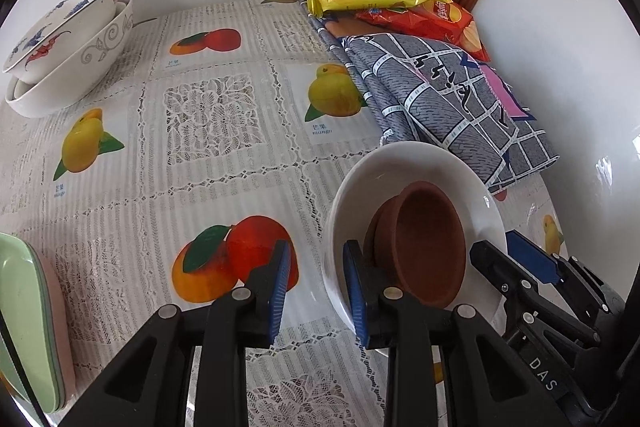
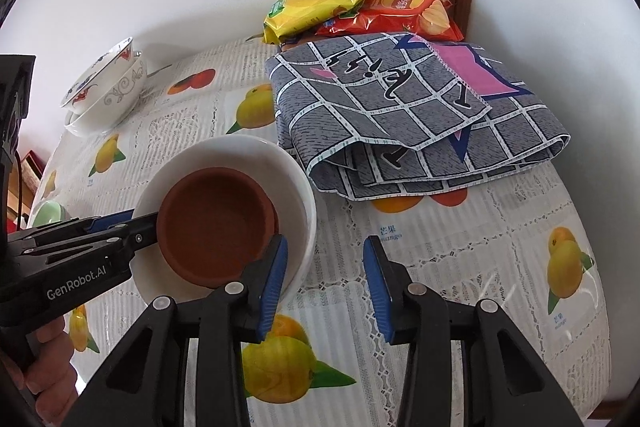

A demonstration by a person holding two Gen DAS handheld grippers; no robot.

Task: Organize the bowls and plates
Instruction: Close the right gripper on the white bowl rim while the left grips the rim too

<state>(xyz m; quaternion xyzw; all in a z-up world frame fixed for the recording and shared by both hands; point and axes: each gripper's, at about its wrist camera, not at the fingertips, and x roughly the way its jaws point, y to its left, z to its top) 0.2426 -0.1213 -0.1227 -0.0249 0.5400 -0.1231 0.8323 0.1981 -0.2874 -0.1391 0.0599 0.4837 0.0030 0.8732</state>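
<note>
Two sets of jaws parted astride white bowl [image 2: 302, 203] rim | brown bowl [image 2: 216, 223] inside | folded cloth [image 2: 400, 115] beside

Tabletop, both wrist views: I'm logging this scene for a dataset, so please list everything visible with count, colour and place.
white bowl: one, white, near table middle, beside the cloth
brown bowls: apparently two nested, terracotta brown, inside the white bowl
patterned bowls: at least two stacked, white with blue-red and grey designs, far left by the wall
green plates: a stack with a pink one under, near left edge
folded cloth: one, grey check with pink patch, right side
chip bags: two, yellow over red, far corner behind the cloth
tablecloth: one, white lace with fruit prints, covering the table
left gripper: black with blue pads, open, at the white bowl's rim
right gripper: black with blue pads, open, straddling the white bowl's rim
hand: one, holding the left gripper
</note>
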